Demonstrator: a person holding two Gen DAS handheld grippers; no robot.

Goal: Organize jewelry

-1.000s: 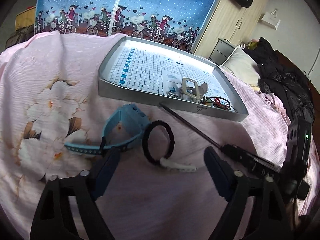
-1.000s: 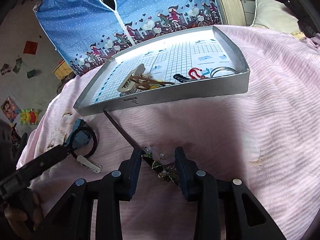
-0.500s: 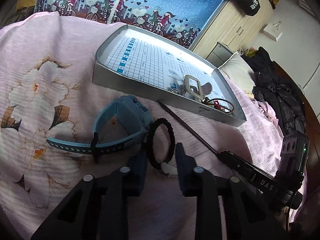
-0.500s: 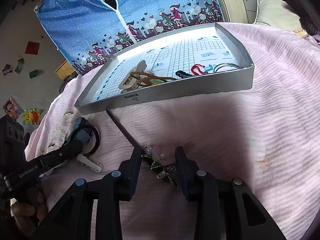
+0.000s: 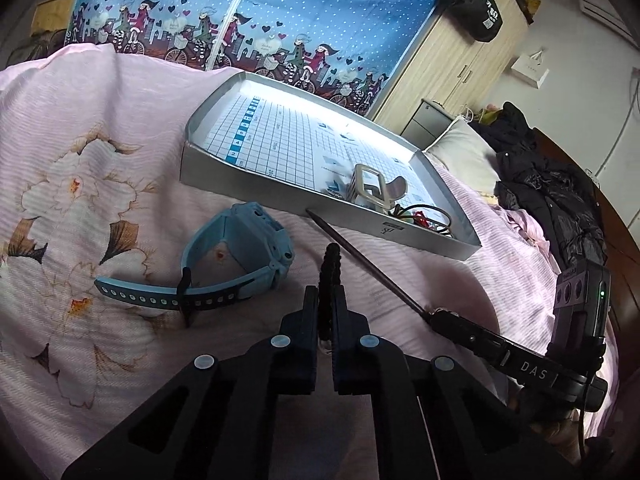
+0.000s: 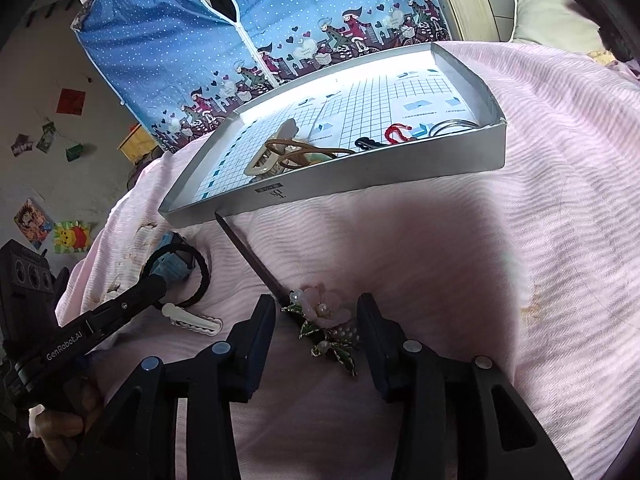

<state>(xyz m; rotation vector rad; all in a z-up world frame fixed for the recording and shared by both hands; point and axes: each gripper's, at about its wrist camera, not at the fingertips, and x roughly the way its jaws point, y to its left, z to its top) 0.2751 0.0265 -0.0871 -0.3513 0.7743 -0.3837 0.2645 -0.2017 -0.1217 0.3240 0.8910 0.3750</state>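
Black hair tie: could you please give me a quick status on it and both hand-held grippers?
Left hand-held gripper shut on black hair tie. Right hand-held gripper open around flower hairpin. Tray ahead, path clear.

Both wrist views low, close over bed (image 5: 100, 128) — facing tray (image 5: 280, 188) (image 6: 360, 178) — shared.

The bedspread (image 5: 120, 92) is pale pink with fine stripes and a white-and-brown flower print. The tray (image 6: 360, 184) is silver-grey outside, lined with a white sheet gridded in blue. The watch (image 5: 240, 252) is light blue, the hair tie (image 5: 331, 264) black. The hairpin (image 6: 320, 312) has a dark brown stick, pink flower, white pearls, green leaves. The wardrobe cover (image 5: 280, 12) is blue with white dots and cyclists.
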